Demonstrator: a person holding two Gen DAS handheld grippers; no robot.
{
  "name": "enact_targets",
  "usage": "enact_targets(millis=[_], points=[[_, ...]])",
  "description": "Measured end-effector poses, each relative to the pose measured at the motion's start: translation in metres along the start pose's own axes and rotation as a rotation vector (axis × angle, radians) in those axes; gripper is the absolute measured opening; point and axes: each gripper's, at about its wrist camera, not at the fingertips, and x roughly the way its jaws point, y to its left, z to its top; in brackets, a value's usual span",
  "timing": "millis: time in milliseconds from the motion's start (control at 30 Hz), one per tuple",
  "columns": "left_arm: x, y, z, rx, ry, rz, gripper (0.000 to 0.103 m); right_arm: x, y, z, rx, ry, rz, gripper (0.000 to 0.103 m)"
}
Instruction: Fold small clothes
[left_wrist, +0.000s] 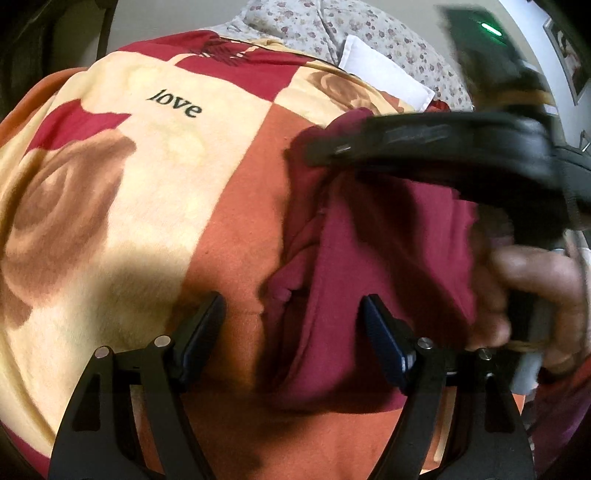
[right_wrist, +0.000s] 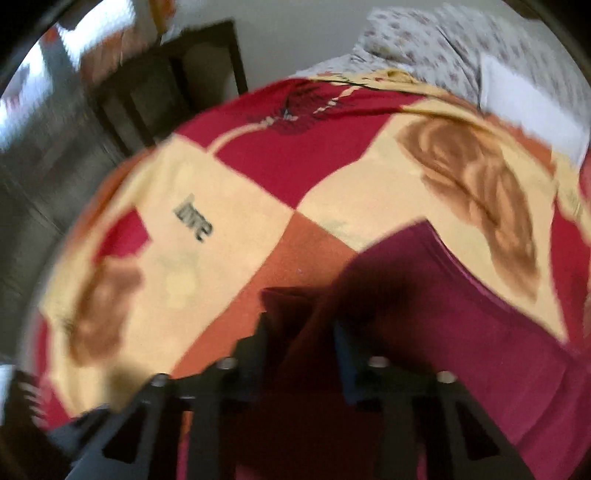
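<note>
Spread over the bed, a rose-patterned blanket (left_wrist: 155, 155) printed "love" carries the maroon garment (left_wrist: 369, 251), a floral pillow (left_wrist: 332, 33) behind. Left gripper (left_wrist: 291, 325) gapes empty over the cloth's edge; right gripper (right_wrist: 301, 332) pinches a maroon fold, blurred.

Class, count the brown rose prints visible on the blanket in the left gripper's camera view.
2. One large brown rose lies at the blanket's left side; a second sits farther back, right of "love". Others may be hidden under the maroon garment.
</note>
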Motion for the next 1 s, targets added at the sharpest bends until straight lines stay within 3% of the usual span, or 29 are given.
enact_targets(millis=[33, 167, 567, 733, 900, 1000], points=[[0.001, -0.002, 0.002, 0.001, -0.005, -0.004, 0.080, -0.011, -0.008, -0.001, 0.041, -0.030, 0.051, 0.021], [0.009, -0.010, 0.007, 0.007, -0.011, -0.014, 0.082, -0.033, -0.025, -0.009, 0.105, -0.077, 0.118, 0.020], [0.019, -0.019, 0.004, 0.008, -0.012, -0.015, 0.078, -0.027, -0.021, -0.006, 0.085, -0.040, 0.116, 0.020], [0.015, -0.015, -0.002, -0.005, -0.021, -0.033, 0.078, -0.014, -0.007, 0.000, 0.048, 0.004, 0.065, 0.020], [0.012, -0.013, -0.007, -0.012, -0.030, -0.053, 0.078, 0.009, 0.015, 0.011, -0.027, 0.096, -0.054, 0.021], [0.011, -0.007, -0.008, -0.037, -0.035, -0.083, 0.078, 0.024, 0.026, 0.016, -0.065, 0.146, -0.108, 0.043]])
